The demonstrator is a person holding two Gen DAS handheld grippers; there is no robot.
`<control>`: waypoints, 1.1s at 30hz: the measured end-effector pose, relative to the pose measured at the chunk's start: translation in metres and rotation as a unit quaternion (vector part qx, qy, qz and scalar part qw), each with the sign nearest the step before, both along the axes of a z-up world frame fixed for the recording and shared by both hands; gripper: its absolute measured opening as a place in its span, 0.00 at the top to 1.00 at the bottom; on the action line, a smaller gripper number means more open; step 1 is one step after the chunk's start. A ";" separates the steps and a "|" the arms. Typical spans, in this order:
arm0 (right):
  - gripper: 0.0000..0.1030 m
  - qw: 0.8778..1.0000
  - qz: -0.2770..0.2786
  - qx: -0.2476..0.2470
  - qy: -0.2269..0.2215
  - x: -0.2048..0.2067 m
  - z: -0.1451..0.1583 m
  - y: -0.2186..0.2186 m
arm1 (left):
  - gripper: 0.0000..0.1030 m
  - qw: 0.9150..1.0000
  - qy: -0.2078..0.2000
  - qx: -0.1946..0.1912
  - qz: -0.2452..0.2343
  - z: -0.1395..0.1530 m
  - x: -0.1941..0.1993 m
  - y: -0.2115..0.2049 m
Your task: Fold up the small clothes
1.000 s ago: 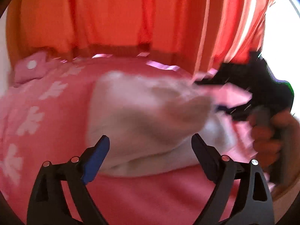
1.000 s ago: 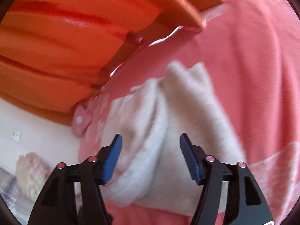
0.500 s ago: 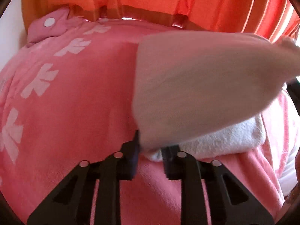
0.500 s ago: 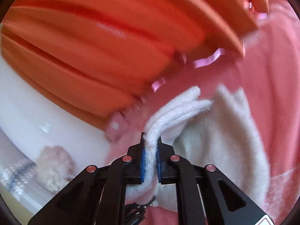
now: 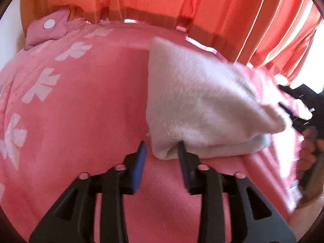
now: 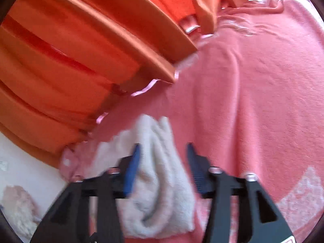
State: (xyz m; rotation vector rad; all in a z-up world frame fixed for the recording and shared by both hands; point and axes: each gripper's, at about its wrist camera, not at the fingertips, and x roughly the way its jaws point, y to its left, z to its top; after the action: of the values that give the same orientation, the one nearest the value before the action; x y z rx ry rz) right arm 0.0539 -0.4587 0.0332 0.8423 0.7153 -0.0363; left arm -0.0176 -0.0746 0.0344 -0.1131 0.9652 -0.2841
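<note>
Your left gripper (image 5: 161,151) has its jaws parting; the pads are apart and nothing is pinched. The near corner of the white garment (image 5: 202,105) lies between the tips, with the right-hand pad against its folded edge and the left-hand pad clear of it. The garment sits folded over on the pink blanket (image 5: 81,111), one fluffy layer over another, its thick fold toward you. Beyond the garment, at the blanket's far edge, hang the orange curtains (image 5: 182,0). Left of the garment, at the blanket's far corner, lies a small pink pouch (image 5: 48,28) with a white dot.

Your right gripper (image 6: 164,158) is also opening, pads apart. The garment (image 6: 160,182) lies between them, close by the left-hand pad, with a clear gap to the right-hand one; the picture is blurred, so you cannot tell whether the cloth touches that pad. In the left view, your right hand (image 5: 309,156) and its gripper show just past the garment's right end.
</note>
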 end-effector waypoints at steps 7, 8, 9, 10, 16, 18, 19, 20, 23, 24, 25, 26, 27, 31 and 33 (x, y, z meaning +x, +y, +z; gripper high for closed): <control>0.40 0.991 0.103 -0.033 0.081 0.047 -0.045 0.053 | 0.34 0.997 -0.074 -0.026 0.003 0.042 0.011 -0.018; 0.68 0.989 0.112 -0.044 0.088 0.051 -0.051 0.060 | 0.34 0.998 -0.059 -0.008 0.001 0.033 0.021 -0.028; 0.91 0.988 0.120 -0.049 0.086 0.052 -0.053 0.063 | 0.40 0.999 -0.045 0.001 0.001 0.027 0.027 -0.033; 0.91 0.990 0.117 -0.051 0.061 0.047 -0.045 0.064 | 0.54 1.000 -0.017 0.012 -0.002 0.014 0.035 -0.041; 0.93 0.995 0.076 -0.040 0.044 0.034 -0.036 0.044 | 0.55 0.997 -0.020 0.072 -0.022 -0.005 0.030 -0.057; 0.93 0.986 0.086 -0.066 0.128 0.051 -0.064 0.053 | 0.55 0.996 -0.022 0.084 -0.028 -0.010 0.028 -0.062; 0.92 0.987 0.088 -0.070 0.111 0.050 -0.056 0.055 | 0.54 0.995 -0.024 0.089 -0.027 -0.011 0.027 -0.063; 0.92 0.990 0.090 -0.075 0.077 0.045 -0.040 0.056 | 0.54 0.995 -0.026 0.097 -0.023 -0.012 0.027 -0.064; 0.82 0.995 0.062 -0.071 0.041 0.023 -0.020 0.054 | 0.54 0.994 -0.028 0.099 -0.022 -0.015 0.025 -0.063; 0.76 0.995 0.045 -0.082 0.046 0.014 -0.016 0.052 | 0.53 0.994 -0.028 0.100 -0.022 -0.015 0.025 -0.061; 0.56 0.994 0.029 -0.090 0.048 0.004 -0.013 0.050 | 0.53 0.995 -0.027 0.097 -0.022 -0.016 0.025 -0.059; 0.39 0.996 0.023 -0.083 0.039 -0.007 -0.012 0.048 | 0.53 0.995 -0.027 0.096 -0.023 -0.016 0.026 -0.058; 0.37 0.997 0.024 -0.073 0.031 -0.016 -0.014 0.043 | 0.53 0.995 -0.028 0.096 -0.025 -0.017 0.026 -0.058; 0.35 0.998 0.063 -0.002 0.027 -0.035 -0.023 0.043 | 0.53 0.994 -0.031 0.101 -0.024 -0.017 0.026 -0.060; 0.35 0.994 0.088 -0.014 0.069 -0.029 -0.029 0.050 | 0.52 0.994 -0.032 0.103 -0.023 -0.017 0.025 -0.061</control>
State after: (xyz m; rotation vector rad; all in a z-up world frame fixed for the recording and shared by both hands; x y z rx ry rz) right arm 0.0249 -0.4086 0.0045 0.7521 0.9147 0.0529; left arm 0.0078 -0.1358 0.0170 0.1071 0.9282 -0.2282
